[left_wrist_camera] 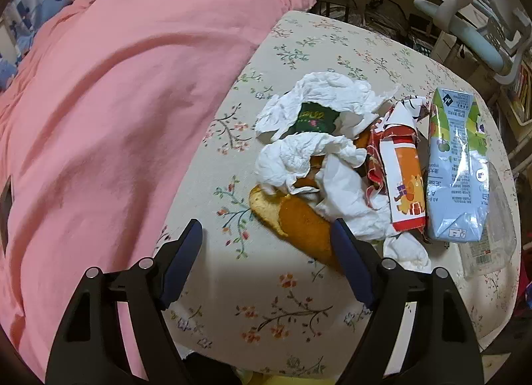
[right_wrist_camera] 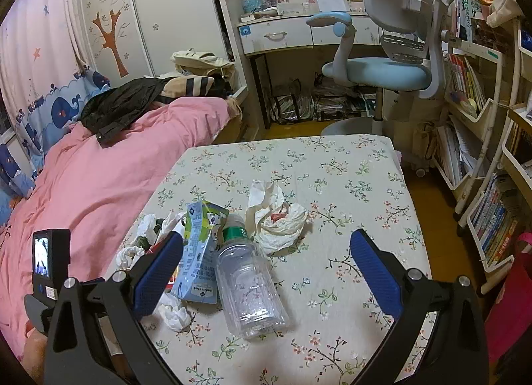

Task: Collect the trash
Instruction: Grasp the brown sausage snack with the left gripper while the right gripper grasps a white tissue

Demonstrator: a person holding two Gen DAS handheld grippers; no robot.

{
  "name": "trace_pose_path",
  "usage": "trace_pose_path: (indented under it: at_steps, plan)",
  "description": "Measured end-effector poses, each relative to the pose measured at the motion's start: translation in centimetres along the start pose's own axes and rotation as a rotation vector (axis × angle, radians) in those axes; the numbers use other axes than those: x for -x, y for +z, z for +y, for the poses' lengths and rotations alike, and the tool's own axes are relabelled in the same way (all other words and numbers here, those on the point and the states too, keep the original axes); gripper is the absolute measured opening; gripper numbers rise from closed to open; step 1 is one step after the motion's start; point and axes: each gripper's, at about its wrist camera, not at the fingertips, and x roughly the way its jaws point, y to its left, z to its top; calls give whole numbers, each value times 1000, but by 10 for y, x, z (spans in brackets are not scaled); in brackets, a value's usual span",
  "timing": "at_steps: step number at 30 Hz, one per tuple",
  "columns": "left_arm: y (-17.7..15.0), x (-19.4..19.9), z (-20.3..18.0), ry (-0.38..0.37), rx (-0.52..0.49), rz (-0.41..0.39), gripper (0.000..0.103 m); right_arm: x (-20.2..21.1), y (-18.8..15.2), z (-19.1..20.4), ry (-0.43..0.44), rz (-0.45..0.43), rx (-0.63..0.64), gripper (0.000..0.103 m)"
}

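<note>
Trash lies on a floral-cloth table [left_wrist_camera: 282,311]. In the left wrist view I see crumpled white tissues [left_wrist_camera: 319,112], an orange peel [left_wrist_camera: 299,222], a red and orange carton [left_wrist_camera: 404,178], a pale blue drink carton [left_wrist_camera: 455,165] and a clear plastic bottle [left_wrist_camera: 492,245]. My left gripper [left_wrist_camera: 266,235] is open and empty, its right finger beside the peel. In the right wrist view the clear bottle [right_wrist_camera: 249,278] with a green neck ring lies between the fingers of my open right gripper [right_wrist_camera: 266,248]. The blue carton [right_wrist_camera: 199,252] and another tissue wad [right_wrist_camera: 279,218] lie nearby.
A bed with a pink duvet [left_wrist_camera: 109,118] borders the table on the left. A blue desk chair [right_wrist_camera: 382,65], a white desk [right_wrist_camera: 282,35] and bookshelves [right_wrist_camera: 482,152] stand beyond. My left gripper's camera [right_wrist_camera: 46,258] shows at the left.
</note>
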Motion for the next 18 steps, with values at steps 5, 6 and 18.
trace_pose_path:
  at_steps: [5,6,18]
  plan:
    - [2,-4,-5,-27,-12,4,74,-1,1,-2,-3,-3,-6,97]
    - [3,-6,-6,-34,-12,8,74,-1,2,-2,-3,-3,-7,97]
    - [-14,5,8,-94,-173,66,31,1,-14,43,232,75,200,97]
